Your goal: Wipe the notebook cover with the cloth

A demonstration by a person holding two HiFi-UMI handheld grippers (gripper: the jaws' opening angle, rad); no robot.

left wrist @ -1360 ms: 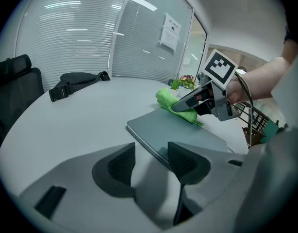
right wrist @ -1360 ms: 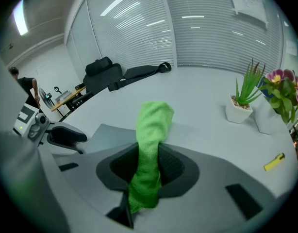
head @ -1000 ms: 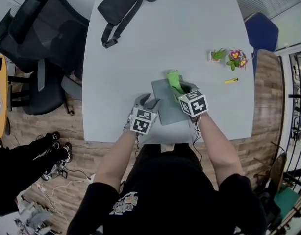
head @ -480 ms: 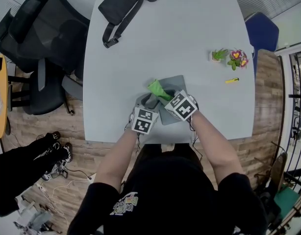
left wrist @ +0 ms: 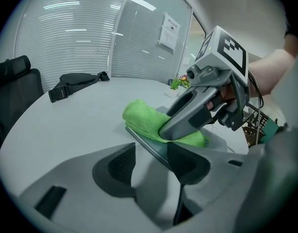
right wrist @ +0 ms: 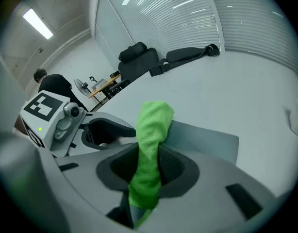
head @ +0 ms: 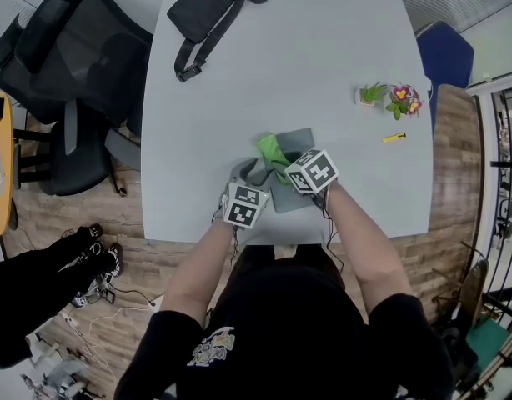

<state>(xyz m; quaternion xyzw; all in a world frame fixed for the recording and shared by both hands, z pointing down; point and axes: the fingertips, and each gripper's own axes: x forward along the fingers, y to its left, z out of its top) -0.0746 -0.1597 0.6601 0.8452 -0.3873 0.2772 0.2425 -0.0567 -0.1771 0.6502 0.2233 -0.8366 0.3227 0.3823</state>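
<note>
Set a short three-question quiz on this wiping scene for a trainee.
1. True or false: the right gripper is shut on the fuzzy green cloth, which rests on the flat grey notebook.
2. The black strap bag lies: A) at the far end of the white table; B) on the notebook; C) on the black office chair.
3. Fill in: the fingers of the left gripper stand ___.
Key: 1 true; 2 A; 3 apart.

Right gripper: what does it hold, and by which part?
The green cloth, pinched near one end in the right gripper; the rest lies on the notebook.
</note>
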